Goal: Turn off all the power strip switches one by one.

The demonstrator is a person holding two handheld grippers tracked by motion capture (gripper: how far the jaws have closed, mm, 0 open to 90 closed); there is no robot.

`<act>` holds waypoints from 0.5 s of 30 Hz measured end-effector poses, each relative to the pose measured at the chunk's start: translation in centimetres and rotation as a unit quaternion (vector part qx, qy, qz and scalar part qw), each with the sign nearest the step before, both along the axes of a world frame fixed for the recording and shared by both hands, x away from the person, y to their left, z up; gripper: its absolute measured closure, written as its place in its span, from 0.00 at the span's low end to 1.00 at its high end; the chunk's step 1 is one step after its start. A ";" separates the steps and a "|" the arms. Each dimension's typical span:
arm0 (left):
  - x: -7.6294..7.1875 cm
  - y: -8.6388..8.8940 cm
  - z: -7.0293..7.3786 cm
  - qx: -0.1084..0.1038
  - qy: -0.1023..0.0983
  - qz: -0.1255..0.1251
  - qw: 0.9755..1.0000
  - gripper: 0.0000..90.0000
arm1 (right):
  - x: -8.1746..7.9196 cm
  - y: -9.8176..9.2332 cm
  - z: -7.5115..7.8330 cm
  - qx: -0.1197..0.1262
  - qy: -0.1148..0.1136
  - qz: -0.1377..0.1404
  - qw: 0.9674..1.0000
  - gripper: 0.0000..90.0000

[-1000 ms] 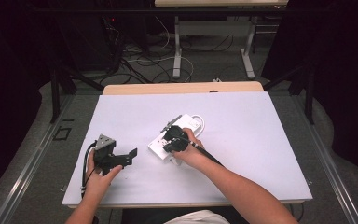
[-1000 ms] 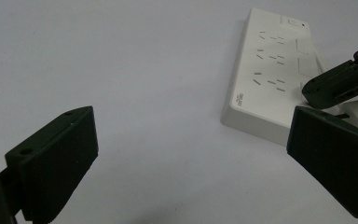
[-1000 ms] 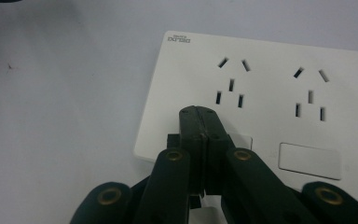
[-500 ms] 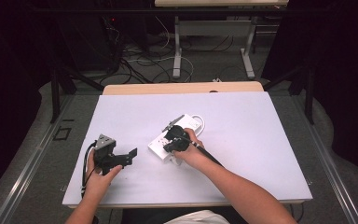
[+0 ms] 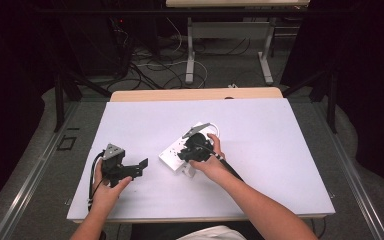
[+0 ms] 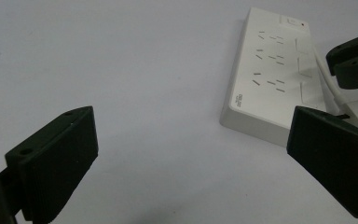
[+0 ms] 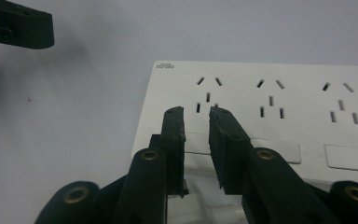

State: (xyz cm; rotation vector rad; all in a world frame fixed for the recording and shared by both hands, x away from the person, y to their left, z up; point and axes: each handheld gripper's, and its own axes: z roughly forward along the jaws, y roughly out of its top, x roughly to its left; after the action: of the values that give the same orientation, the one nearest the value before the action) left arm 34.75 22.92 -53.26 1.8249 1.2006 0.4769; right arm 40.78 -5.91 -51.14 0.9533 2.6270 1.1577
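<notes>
The right gripper (image 7: pixel 196 116), its jaws just eased slightly apart with apparently nothing between them, is being held over the near edge of the white power strip (image 5: pixel 180 152). The left gripper (image 5: pixel 141 168), gaping wide, is being rested on the surface (image 5: pixel 280 135), well apart.

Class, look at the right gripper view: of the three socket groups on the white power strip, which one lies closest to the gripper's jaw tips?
The left-hand socket group, beside the printed label at the power strip's end; the right gripper points straight at it.

power strip (image 5: pixel 180 152): 1
socket groups on it: 3
grippers: 2, left gripper (image 5: pixel 141 167), right gripper (image 5: pixel 186 152)
table (image 5: pixel 280 150): 1
</notes>
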 end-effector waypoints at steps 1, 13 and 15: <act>0.0 0.0 0.0 0.000 -0.001 0.000 1.000 0.02 | -0.1 -0.2 0.1 0.008 -0.007 -0.006 1.000 0.81; 0.1 0.0 0.0 -0.001 -0.001 0.001 1.000 0.02 | -1.8 -3.7 0.6 -0.001 -0.057 -0.032 0.998 0.58; 0.1 0.0 0.0 -0.001 -0.003 0.002 1.000 0.02 | -2.1 -4.5 0.5 0.011 -0.089 -0.029 0.996 0.55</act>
State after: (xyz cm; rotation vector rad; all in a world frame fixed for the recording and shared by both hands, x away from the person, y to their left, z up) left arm 34.81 22.89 -53.24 1.8181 1.2007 0.4841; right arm 38.66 -10.38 -50.64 0.8788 2.4361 1.2016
